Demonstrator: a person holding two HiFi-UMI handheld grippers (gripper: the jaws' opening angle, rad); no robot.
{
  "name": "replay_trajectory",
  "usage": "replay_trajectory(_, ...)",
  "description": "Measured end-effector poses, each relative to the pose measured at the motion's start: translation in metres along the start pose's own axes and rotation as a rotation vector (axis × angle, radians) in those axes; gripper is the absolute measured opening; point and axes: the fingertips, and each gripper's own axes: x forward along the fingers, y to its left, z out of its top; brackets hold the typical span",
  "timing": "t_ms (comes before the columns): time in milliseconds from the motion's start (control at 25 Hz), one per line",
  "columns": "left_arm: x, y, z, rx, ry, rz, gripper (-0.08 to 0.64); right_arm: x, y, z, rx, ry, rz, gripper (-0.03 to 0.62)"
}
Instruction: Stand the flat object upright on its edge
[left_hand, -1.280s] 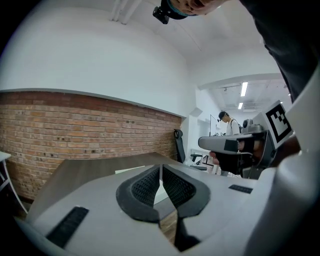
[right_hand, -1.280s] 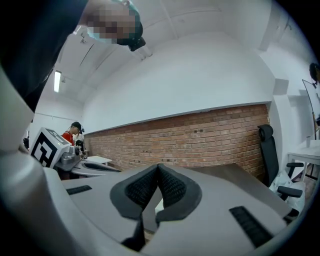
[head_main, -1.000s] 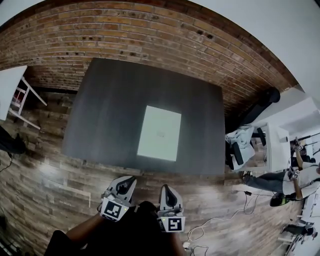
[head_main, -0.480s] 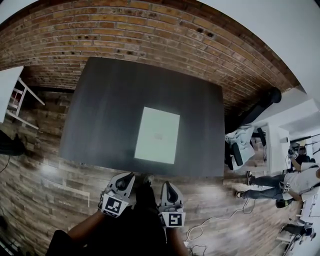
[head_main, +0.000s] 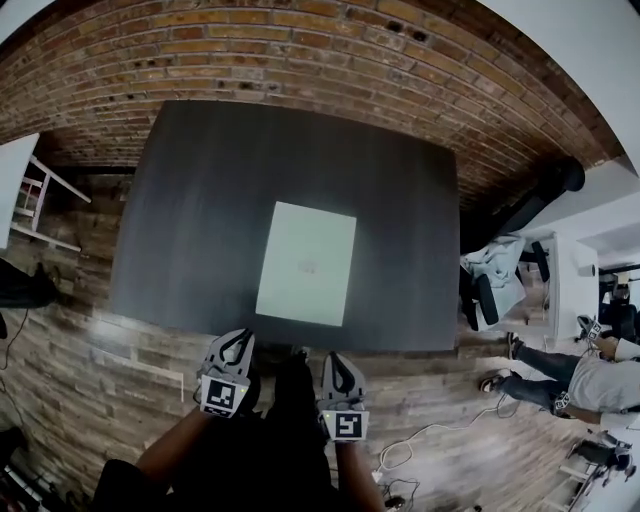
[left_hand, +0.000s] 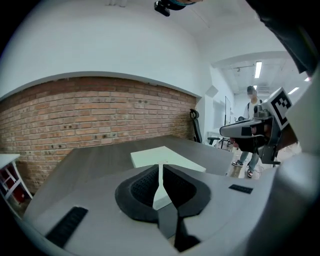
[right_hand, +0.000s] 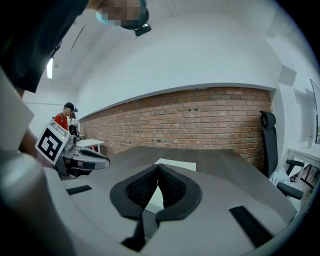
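Under my remote watch, a dark counter (head_main: 190, 230) stands against the brick wall (head_main: 300, 50); one pale flat object (head_main: 306, 263) lies flat on it, slightly right of centre, nearer the near edge.

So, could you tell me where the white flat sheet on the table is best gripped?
Probably the near short edge of the white sheet, coming from the person's side: it lies flat on the table, so only its thin edges offer a pinch.

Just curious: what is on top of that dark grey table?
Only a pale flat rectangular board, lying flat on the dark grey table. The tabletop beneath it is covered.
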Motion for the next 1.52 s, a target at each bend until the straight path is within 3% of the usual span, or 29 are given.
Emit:
replay_trajectory(400,0.048,-0.009,-0.062,0.0,0.139,-0.016,0.048,0.028,-0.034,-0.08,0.024,0.162,0.041,0.026)
replay_trajectory(600,0.062,-0.012,-0.093,-0.034,0.189,-0.053,0.127,0.035,-0.048,-0.115,0.034,0.249,0.044,0.034)
replay_trajectory(720,0.07,-0.012,-0.113,-0.041,0.227,-0.066,0.156,0.037,-0.055,-0.145,0.03,0.311,0.046,0.143)
replay_trajectory(800,0.076,-0.011,-0.121,-0.044,0.24,-0.072,0.161,0.042,-0.059,-0.157,0.024,0.331,0.046,0.156)
replay_trajectory(1160,0.093,-0.005,-0.138,-0.052,0.267,-0.077,0.178,0.053,-0.069,-0.2,0.017,0.398,0.063,0.189)
replay_trajectory(1520,0.112,-0.002,-0.134,-0.033,0.281,-0.092,0.178,0.071,-0.07,-0.202,-0.002,0.386,0.093,0.198)
